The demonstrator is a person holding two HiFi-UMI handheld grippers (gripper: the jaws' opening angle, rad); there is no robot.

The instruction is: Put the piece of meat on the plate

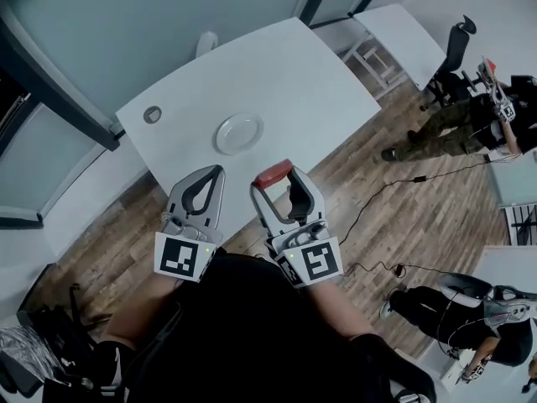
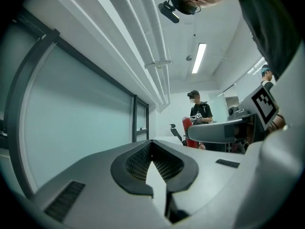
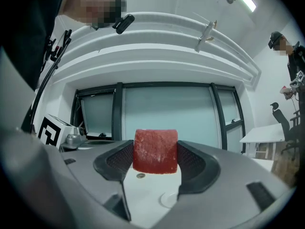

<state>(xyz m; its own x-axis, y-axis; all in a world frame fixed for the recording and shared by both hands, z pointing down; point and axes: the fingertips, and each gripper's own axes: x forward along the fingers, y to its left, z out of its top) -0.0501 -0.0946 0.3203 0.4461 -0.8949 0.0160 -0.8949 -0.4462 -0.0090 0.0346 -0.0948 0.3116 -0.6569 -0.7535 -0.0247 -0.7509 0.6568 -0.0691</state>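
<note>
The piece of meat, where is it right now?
Head view, centre: the piece of meat is clamped in the right gripper, over the near edge of the white table, short of the plate.

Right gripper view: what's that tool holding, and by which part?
The right tool grips the piece of meat by its two opposite side faces, between the jaw pads near the tips. The left tool is shut and empty.

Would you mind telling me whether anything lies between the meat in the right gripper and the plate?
Nothing visible does. The right gripper clamps the piece of meat, and in the head view only bare white table shows between it and the empty plate.
</note>
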